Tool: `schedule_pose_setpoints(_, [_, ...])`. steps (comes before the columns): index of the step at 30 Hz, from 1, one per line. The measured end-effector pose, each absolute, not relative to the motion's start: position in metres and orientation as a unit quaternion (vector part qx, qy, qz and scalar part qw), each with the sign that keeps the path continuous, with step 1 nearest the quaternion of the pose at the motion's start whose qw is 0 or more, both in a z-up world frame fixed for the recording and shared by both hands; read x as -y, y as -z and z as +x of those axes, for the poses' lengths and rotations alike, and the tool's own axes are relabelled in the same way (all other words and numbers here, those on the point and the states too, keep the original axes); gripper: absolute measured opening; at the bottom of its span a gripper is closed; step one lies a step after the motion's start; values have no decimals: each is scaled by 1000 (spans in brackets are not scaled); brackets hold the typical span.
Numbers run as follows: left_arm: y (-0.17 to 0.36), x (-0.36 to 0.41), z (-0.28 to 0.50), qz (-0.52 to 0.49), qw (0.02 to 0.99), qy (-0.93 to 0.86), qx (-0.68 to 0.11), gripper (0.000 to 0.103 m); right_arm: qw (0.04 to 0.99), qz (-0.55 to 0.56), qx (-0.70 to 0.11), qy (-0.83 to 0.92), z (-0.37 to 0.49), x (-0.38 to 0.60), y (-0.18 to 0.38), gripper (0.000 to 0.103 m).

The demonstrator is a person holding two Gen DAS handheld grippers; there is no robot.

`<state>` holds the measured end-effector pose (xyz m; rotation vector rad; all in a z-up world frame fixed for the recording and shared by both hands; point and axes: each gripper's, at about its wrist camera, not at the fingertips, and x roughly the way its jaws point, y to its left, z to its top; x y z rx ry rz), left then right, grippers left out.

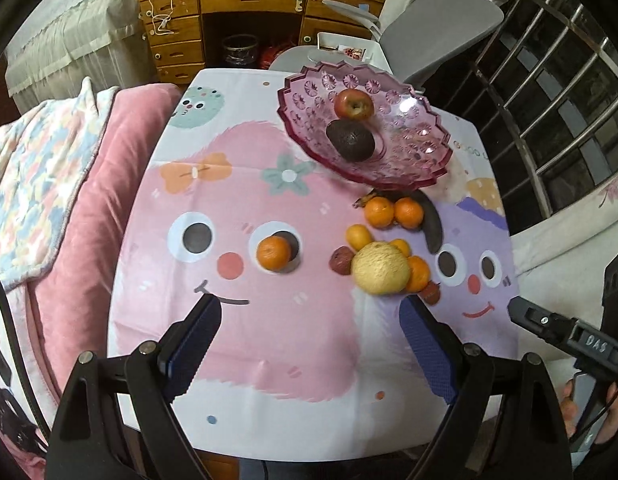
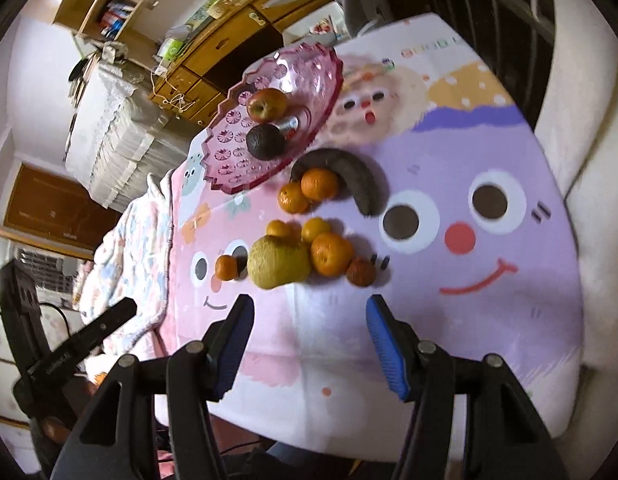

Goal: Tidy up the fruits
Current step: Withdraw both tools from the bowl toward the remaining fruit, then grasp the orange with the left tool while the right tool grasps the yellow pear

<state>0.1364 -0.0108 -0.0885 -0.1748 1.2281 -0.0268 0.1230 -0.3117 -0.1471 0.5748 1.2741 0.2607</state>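
Note:
A pink glass fruit bowl stands at the table's far side and holds an apple and an avocado. In front of it lie several oranges, a dark banana and a yellow melon. One orange lies apart to the left. My left gripper is open and empty above the cloth, short of the fruit. My right gripper is open and empty just before the melon.
The table carries a pink and purple cartoon cloth. A pink cushion and blanket lie at its left. A grey chair and a wooden desk stand behind. A metal railing runs on the right.

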Motion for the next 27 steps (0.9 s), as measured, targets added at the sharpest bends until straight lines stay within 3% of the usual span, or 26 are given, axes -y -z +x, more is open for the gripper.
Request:
schedule_pose_setpoints(17, [141,-25,182,-9,801,90,-592,90,688,412,-595,-65,127,271,195,59])
schedule_pose_setpoints(27, [202,-31,215,-17,778,140,-612,85,622,506,-597,28,138,258,239,76])
